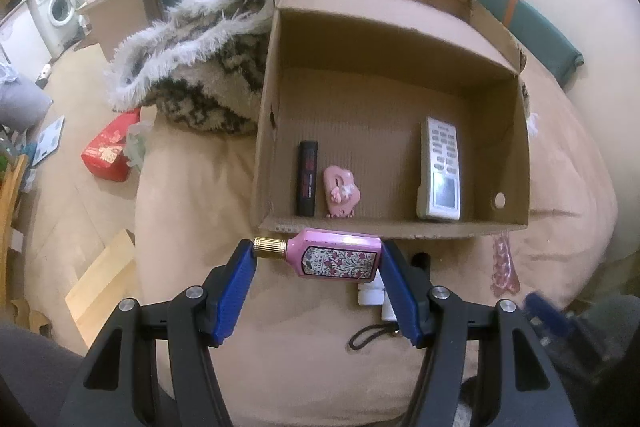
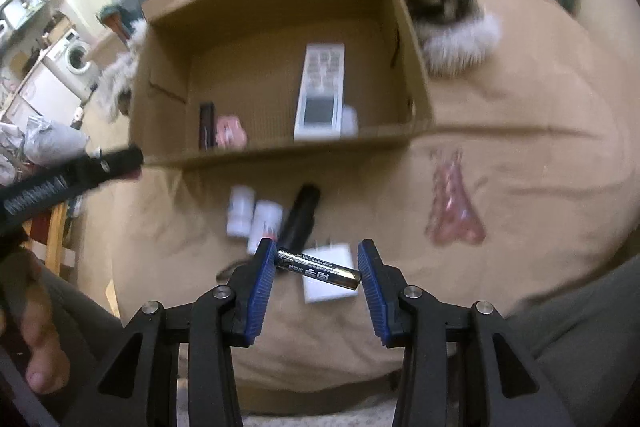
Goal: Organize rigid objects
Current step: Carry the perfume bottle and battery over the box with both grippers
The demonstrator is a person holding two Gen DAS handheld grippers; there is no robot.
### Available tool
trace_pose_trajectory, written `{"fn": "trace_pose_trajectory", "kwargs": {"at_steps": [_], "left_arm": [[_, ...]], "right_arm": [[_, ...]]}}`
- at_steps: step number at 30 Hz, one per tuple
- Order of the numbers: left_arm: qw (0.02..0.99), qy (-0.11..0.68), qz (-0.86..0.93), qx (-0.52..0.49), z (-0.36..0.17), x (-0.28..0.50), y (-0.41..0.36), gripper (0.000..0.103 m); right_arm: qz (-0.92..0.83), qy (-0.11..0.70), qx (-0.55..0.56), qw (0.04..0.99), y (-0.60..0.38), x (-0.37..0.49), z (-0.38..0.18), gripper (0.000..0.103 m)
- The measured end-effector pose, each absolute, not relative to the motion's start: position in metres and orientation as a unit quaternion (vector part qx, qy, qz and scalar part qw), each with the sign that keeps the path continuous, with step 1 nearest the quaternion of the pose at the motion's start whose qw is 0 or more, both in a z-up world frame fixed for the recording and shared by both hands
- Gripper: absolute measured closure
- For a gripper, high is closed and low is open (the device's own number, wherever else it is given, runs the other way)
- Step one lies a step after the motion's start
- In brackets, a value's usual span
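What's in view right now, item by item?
cardboard box: 1, brown, open, on bed
remote: 1, white, in box, right
lipstick tube: 1, black, in box, left
pink trinket: 1, beside tube
perfume bottle: 1, pink, in left hand-held gripper
battery: 1, black-gold, in right hand-held gripper
white bottles: 2, before box
black cylinder: 1, beside them
charger: 1, white
pink clip: 1, on bed
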State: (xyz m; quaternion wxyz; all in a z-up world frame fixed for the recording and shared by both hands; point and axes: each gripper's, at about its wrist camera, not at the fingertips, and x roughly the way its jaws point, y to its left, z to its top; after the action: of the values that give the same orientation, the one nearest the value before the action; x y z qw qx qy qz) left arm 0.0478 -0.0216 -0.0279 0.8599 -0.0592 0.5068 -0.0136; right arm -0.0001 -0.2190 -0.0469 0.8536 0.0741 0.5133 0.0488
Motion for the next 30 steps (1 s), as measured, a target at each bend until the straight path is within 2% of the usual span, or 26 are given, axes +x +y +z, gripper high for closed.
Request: {"fn": "trace_pose_trajectory", "kwargs": {"at_steps": [7,15,21,30], "left_arm": [[0.885,0.464,0.004,-0.044,-0.001,0.057,-0.021,0.043],[0.897,0.441,-0.004,-0.032,0.021,0.095,-0.030,0.043],[0.896,0.443,-0.010,-0.019,0.010,0.133,-0.037,0.043],[0.867,0.497,-0.012,-0.026,-0.049,0.156,-0.038,0.043]], "right_arm": [[0.068,0.430,0.051,0.899,-0.223,0.023,0.002,0.059],[0.094,0.380,0.030,0.920,-0.220,0.078,0.037,0.059],[0.096,0.395,0.028,0.913,-0.222,0.133,0.025,0.059],[0.106,0.490,0.082,0.861,-0.229,0.167,-0.039,0.059]]}}
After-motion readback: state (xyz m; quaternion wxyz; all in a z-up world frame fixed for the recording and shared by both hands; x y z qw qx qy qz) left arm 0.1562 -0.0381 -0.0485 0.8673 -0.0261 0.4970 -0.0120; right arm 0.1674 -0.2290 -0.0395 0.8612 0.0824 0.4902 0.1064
